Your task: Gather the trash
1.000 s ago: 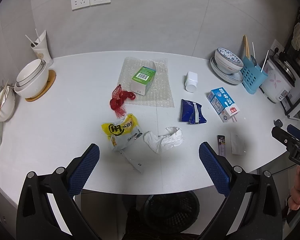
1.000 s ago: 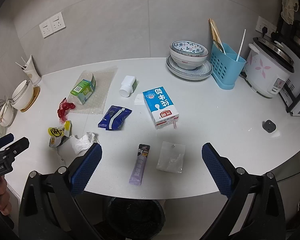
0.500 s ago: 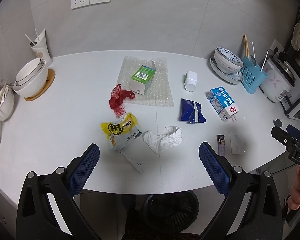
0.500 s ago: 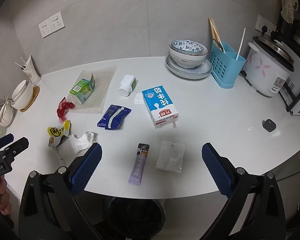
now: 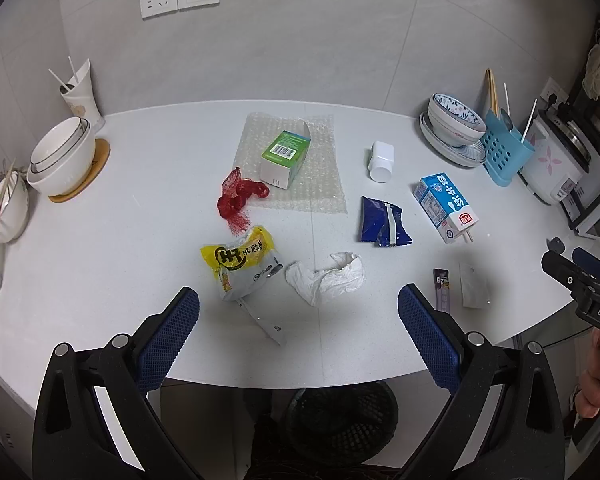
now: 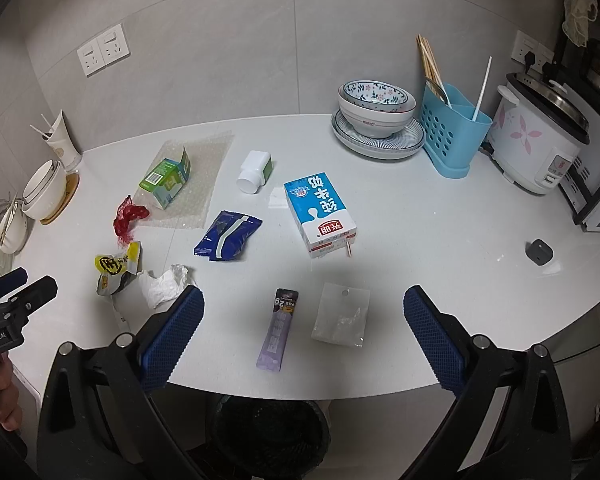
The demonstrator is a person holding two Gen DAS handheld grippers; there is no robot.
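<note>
The trash lies scattered over the white table (image 5: 100,240). Near the front edge sit a yellow wrapper (image 5: 240,266) and, just beside it, a crumpled tissue (image 5: 328,276). Behind the wrapper is a red net (image 5: 238,200), touching the corner of a bubble-wrap sheet (image 5: 320,184) that carries a green box (image 5: 286,158). To the right come a blue packet (image 6: 228,236), a white bottle (image 6: 255,171) on its side, and a milk carton (image 6: 320,214) lying flat with a straw at its near end. Closer to the edge, a purple sachet (image 6: 278,330) and a clear bag (image 6: 342,314) lie side by side, apart.

Under the table's rim stands a black bin (image 6: 272,436).

The left gripper (image 5: 298,334) hangs over the front edge, fingers spread wide with nothing between them, the tissue and wrapper just ahead. The right gripper (image 6: 304,332) is likewise splayed and empty, the sachet and clear bag between its fingers from this angle.

Around the edges: stacked white bowls (image 5: 60,156) on the left, a patterned bowl (image 6: 376,108) on a plate, a blue caddy (image 6: 452,132), and a rice cooker (image 6: 540,140).
</note>
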